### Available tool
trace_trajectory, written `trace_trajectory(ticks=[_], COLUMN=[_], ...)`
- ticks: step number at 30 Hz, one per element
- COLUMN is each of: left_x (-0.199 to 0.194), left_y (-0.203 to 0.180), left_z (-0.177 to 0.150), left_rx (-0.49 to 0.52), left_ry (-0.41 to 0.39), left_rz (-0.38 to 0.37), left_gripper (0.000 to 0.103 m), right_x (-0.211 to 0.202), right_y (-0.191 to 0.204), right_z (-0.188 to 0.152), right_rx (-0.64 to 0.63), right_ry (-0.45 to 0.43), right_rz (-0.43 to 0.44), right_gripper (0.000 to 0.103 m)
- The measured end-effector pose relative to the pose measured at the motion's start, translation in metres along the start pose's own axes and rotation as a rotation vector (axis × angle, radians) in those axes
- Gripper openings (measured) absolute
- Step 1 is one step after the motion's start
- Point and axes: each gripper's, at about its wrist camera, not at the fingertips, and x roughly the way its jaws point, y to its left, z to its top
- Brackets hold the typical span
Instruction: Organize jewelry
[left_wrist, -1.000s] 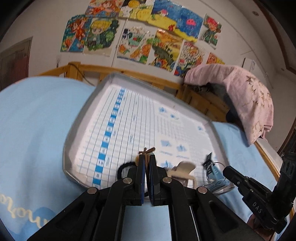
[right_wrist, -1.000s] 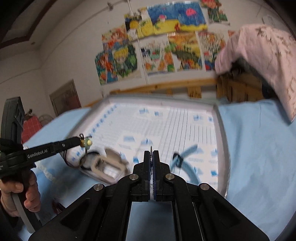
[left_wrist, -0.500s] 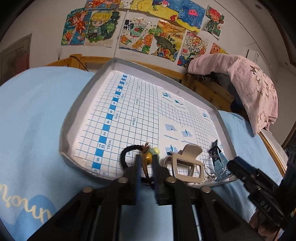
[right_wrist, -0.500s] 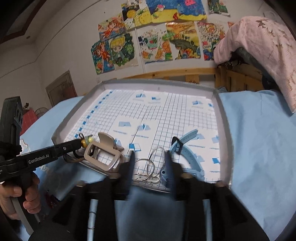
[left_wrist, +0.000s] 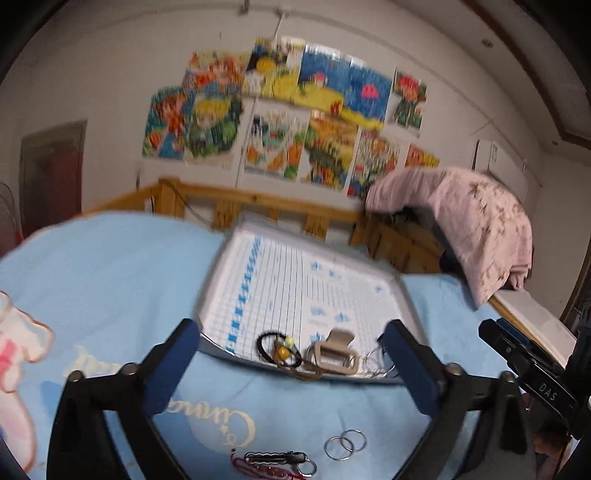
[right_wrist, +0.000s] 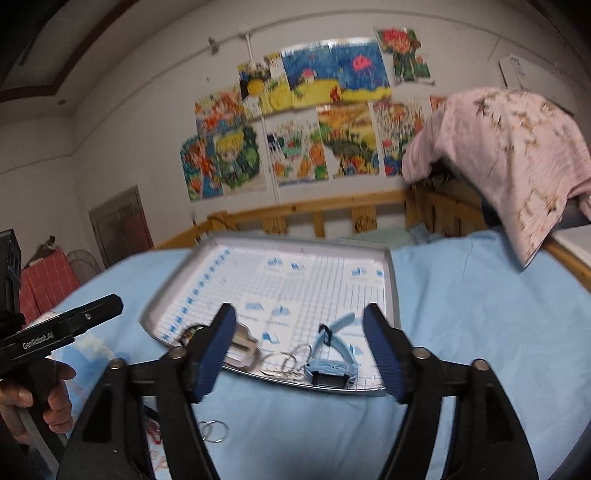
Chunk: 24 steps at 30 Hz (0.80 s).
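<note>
Both grippers wide, empty.
My left gripper (left_wrist: 291, 365) and right gripper (right_wrist: 299, 347), jaws just opening, hover before the tray (right_wrist: 391, 295); hair tie (left_wrist: 277, 349) inside.

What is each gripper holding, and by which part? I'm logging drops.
Nothing. The left gripper and right gripper have just been opening and stand empty; the hair tie and watch lie in the tray.

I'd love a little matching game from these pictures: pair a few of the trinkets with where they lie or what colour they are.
Things:
1. hair tie
2. watch
3. hair clip
4. loose rings

Descriptions:
A. beige, in the tray
B. on the blue sheet, outside the tray
C. black, with a yellow bead
D. light blue, in the tray

Pairs: 1-C, 2-D, 3-A, 4-B
</note>
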Motion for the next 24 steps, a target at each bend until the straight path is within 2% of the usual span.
trace_trajectory(ticks=[2, 4, 7, 12, 20, 24], left_x=[-0.025, -0.048, -0.079, -0.126, -0.18, -0.199], left_y=[-0.002, -0.002, 0.0, 0.002, 0.005, 0.009], left_z=[0.003, 0.004, 0.001, -0.017, -0.062, -0.084], left_rx=[0.01, 0.01, 0.001, 0.007, 0.04, 0.036], left_ry=[-0.049, -0.076, -0.118, -0.167, -0.181, -0.17], left_rz=[-0.007, -0.013, -0.017, 0.002, 0.034, 0.037], left_gripper=[0.103, 0.103, 0.103, 0.103, 0.103, 0.103], right_x=[-0.021, -0.044, -0.079, -0.124, -0.188, -0.209], right_y=[0.007, 0.012, 0.02, 0.029, 0.039, 0.044], right_z=[0.005, 0.005, -0.001, -0.014, -0.034, -0.053], right_rx=[-0.016, -0.021, -0.031, -0.034, -0.044, -0.063], right_ry=[-0.043, -0.088, -0.14, -0.174, -0.225, -0.216], right_rz=[0.016, 0.026, 0.023, 0.007, -0.003, -0.007], right_gripper=[0.091, 0.101, 0.102, 0.102, 0.102, 0.102])
